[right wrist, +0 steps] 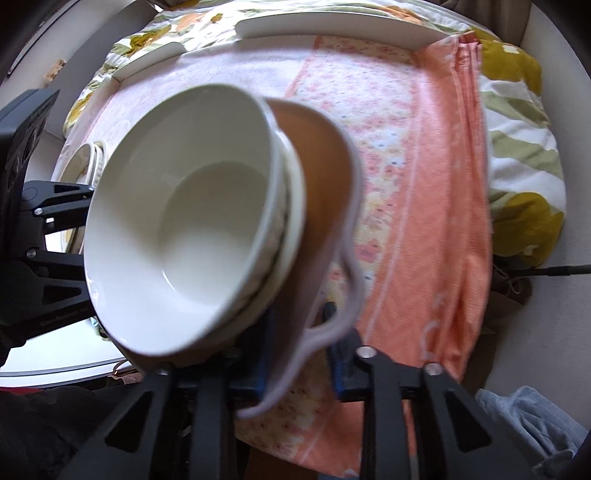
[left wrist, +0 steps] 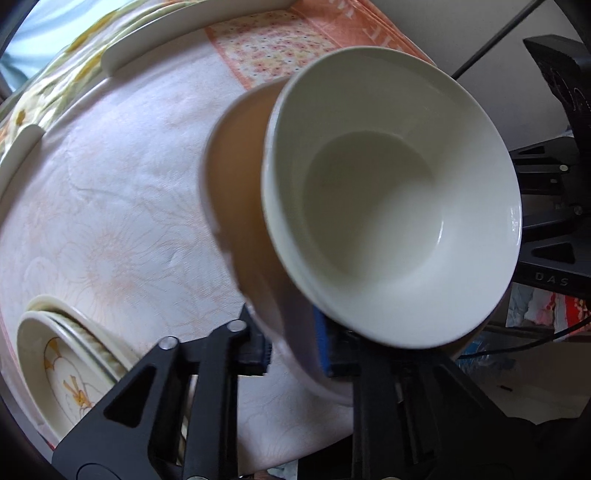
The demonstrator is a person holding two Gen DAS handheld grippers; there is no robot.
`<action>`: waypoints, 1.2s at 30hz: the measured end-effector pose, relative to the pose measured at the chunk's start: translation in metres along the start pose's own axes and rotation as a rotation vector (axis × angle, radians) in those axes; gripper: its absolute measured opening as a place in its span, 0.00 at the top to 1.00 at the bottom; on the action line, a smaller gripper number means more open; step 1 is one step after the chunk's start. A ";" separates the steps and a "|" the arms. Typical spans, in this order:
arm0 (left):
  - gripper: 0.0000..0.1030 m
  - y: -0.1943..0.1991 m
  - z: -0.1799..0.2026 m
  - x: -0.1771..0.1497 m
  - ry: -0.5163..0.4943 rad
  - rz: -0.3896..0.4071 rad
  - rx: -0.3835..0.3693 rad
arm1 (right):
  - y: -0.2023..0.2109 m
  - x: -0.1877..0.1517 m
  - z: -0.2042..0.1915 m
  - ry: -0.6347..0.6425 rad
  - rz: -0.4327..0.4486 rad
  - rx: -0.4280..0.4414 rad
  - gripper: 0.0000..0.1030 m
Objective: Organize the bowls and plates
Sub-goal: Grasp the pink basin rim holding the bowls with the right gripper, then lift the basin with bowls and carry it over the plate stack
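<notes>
A stack of bowls is held tilted above the cloth-covered table by both grippers. A white bowl (left wrist: 391, 206) sits on top, nested in an outer bowl (left wrist: 240, 192) with a brown wall and a pale rim. My left gripper (left wrist: 295, 354) is shut on the outer bowl's rim. In the right wrist view the white bowl (right wrist: 184, 221) and the brown outer bowl (right wrist: 325, 192) with its wavy rim show again. My right gripper (right wrist: 295, 350) is shut on that rim from the opposite side. The left gripper's black frame (right wrist: 40, 236) shows at the left.
A stack of cream plates with orange drawings (left wrist: 62, 365) lies on the pink cloth at lower left. White plates (right wrist: 332, 29) lie along the far edge. An orange towel (right wrist: 436, 184) covers the table's right side. Black equipment (left wrist: 554, 206) stands beyond the edge.
</notes>
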State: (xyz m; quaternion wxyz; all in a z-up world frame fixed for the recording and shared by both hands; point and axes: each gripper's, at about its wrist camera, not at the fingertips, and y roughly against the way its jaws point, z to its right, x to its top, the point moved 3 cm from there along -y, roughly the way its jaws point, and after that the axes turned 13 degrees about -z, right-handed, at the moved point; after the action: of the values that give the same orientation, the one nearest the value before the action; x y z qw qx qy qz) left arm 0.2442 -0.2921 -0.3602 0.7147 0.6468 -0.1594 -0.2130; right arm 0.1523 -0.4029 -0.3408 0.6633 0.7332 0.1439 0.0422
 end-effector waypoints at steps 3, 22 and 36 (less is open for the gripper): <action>0.89 0.000 0.001 0.003 -0.004 0.024 0.020 | -0.002 0.000 -0.005 0.020 0.029 -0.010 0.87; 0.88 0.079 -0.027 -0.035 0.059 0.182 0.081 | 0.059 0.012 -0.058 0.147 0.136 -0.121 0.87; 0.89 0.111 -0.135 -0.134 0.112 0.210 0.116 | 0.063 0.048 -0.190 0.197 0.167 -0.124 0.87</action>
State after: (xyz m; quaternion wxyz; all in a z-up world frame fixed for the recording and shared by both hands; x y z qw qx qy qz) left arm 0.2085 -0.1002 -0.2587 0.7021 0.6779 -0.1982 -0.0912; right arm 0.1598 -0.2128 -0.2625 0.6839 0.6927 0.1439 0.1781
